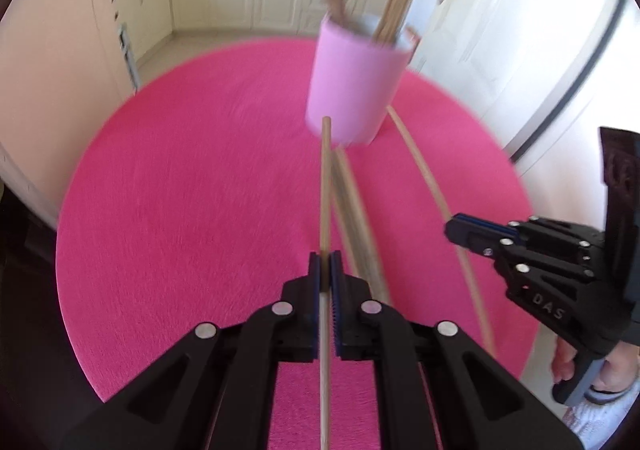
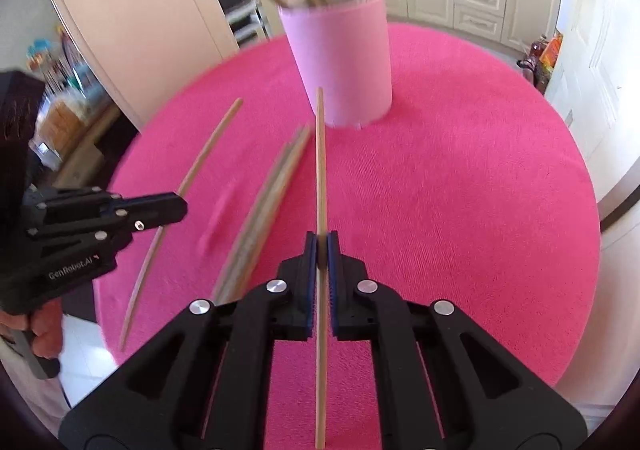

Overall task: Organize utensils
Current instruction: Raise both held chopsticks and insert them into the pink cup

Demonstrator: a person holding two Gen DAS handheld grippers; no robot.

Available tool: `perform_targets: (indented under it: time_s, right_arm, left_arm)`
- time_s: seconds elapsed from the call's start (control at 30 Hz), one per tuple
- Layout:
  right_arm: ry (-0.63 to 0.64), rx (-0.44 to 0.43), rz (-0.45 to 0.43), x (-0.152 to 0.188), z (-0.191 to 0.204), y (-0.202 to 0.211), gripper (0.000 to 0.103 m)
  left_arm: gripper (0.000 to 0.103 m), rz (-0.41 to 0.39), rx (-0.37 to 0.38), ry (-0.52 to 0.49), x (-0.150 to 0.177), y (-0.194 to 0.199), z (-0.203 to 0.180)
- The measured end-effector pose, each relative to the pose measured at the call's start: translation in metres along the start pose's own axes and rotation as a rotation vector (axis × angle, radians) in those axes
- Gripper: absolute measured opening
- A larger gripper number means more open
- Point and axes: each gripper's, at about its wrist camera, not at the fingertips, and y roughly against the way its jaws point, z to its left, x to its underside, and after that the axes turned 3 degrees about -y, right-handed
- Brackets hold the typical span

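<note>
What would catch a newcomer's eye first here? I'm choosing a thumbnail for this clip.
The bright pink round tablecloth fills both views, with a paler pink cup of wooden sticks standing at its far side. Each gripper, left gripper and right gripper, is shut on a chopstick pointing toward the cup; more sticks lie loose between them.
</note>
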Motion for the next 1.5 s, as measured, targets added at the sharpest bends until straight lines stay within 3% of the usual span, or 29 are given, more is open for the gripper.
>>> perform_targets:
  time_s: [0.27,0.47,0.8,1.07,1.23,1.5]
  right_arm:
    - [-0.023,-0.083,-0.168,-0.016,0.003,0.037,0.006]
    - [-0.032,-0.117,-0.307,-0.035,0.007,0.063,0.005]
    - [-0.052,-0.125,-0.569,-0.066,0.008,0.085,0.005]
    - [-0.049,-0.079,-0.774,-0.09,0.003,0.09,0.006]
    - [-0.048,-0.056,-0.872,-0.101,-0.003,0.084,0.006]
    - [-0.056,-0.02,-0.938,-0.106,-0.01,0.072,0.006]
  left_arm:
    - [0.006,-0.256,0.04,-0.066,-0.023,0.036,-0.021]
    - [0.006,-0.527,0.024,-0.122,-0.035,0.052,-0.041]
    - [0.006,-0.803,0.053,-0.073,-0.073,0.055,-0.045]
    - [0.006,-1.006,0.044,-0.002,-0.088,0.068,-0.02]
    - [0.006,-1.093,0.054,0.035,-0.101,0.067,-0.019]
    - [0.006,-1.118,0.023,0.046,-0.121,0.039,-0.017]
